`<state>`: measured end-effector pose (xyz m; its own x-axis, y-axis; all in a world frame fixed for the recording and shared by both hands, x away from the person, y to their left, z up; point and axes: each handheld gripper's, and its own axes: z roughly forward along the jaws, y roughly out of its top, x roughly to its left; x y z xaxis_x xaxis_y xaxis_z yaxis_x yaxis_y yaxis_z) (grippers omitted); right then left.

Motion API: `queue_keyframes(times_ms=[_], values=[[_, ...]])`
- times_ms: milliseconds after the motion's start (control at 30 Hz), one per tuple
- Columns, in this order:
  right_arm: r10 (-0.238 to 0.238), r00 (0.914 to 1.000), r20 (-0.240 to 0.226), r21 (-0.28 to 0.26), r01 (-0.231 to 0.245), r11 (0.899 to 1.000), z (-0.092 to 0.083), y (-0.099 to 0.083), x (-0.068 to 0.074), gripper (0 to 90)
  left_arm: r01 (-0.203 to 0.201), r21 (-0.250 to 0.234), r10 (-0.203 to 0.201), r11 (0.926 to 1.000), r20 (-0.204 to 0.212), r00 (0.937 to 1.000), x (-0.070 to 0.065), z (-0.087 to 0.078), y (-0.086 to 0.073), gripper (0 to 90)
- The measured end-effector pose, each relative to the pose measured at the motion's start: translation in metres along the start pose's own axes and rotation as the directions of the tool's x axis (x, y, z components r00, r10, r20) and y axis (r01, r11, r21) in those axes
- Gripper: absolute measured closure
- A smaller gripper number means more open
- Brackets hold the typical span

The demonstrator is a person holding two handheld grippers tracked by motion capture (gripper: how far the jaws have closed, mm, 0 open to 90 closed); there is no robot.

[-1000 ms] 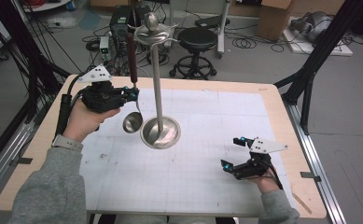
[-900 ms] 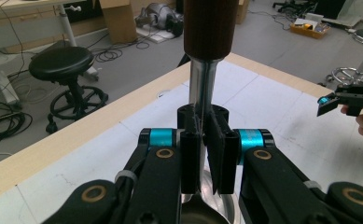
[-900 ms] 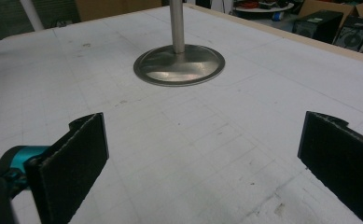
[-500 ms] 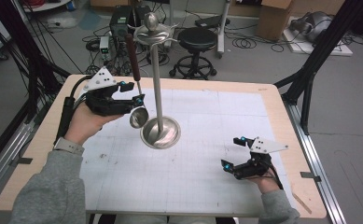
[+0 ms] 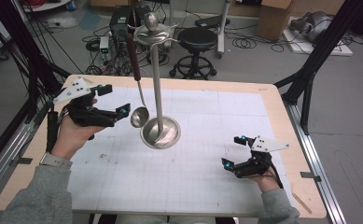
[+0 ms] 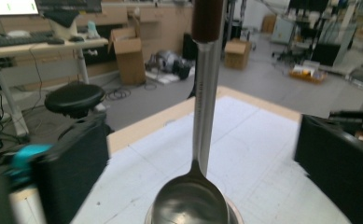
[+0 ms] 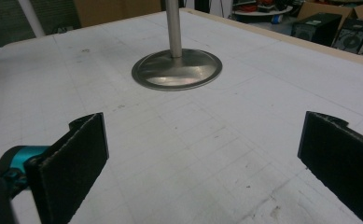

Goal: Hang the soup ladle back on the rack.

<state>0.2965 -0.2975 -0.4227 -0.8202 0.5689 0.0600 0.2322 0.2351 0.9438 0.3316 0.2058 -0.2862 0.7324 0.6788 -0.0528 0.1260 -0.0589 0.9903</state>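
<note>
Ladle (image 5: 139,115) hanging on stand (image 5: 159,133), handle top cut off; left tool (image 5: 116,105) jaws just opened

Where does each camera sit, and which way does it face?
High view: above the person's side, facing forward and down on the table; forearms, left claw, right claw.
Left gripper view: on the left claw, facing the hanging ladle; black jaws apart.
Right gripper view: low on the right claw, facing the stand, shared with the high view.

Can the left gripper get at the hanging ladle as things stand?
Probably yes: the left gripper, jaws just opened wide, sits beside the ladle hanging on the stand, with the ladle between them and nothing blocking.
</note>
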Motion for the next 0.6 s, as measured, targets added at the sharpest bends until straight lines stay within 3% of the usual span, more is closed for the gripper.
queue_keyframes(times_ms=[167, 400, 600], values=[[0.005, 1.0, -0.005, 0.004, -0.005, 1.0, 0.0, 0.0, 0.0, 0.8, 0.02, -0.026, -0.02, 0.9995, 0.026, 0.9995, 0.002, -0.012, -0.013, 1.7], [-0.001, 1.0, -0.003, 0.007, 0.001, 1.0, -0.001, 0.0, 0.002, 0.7, -0.038, -0.059, 0.039, 0.9975, 0.032, 0.9987, -0.004, -0.026, -0.027, 1.7], [-0.006, 1.0, -0.005, 0.014, 0.006, 1.0, 0.0, 0.0, 0.003, 0.8, -0.05, -0.056, 0.052, 0.9972, 0.026, 0.9983, -0.001, -0.026, -0.045, 1.7]])
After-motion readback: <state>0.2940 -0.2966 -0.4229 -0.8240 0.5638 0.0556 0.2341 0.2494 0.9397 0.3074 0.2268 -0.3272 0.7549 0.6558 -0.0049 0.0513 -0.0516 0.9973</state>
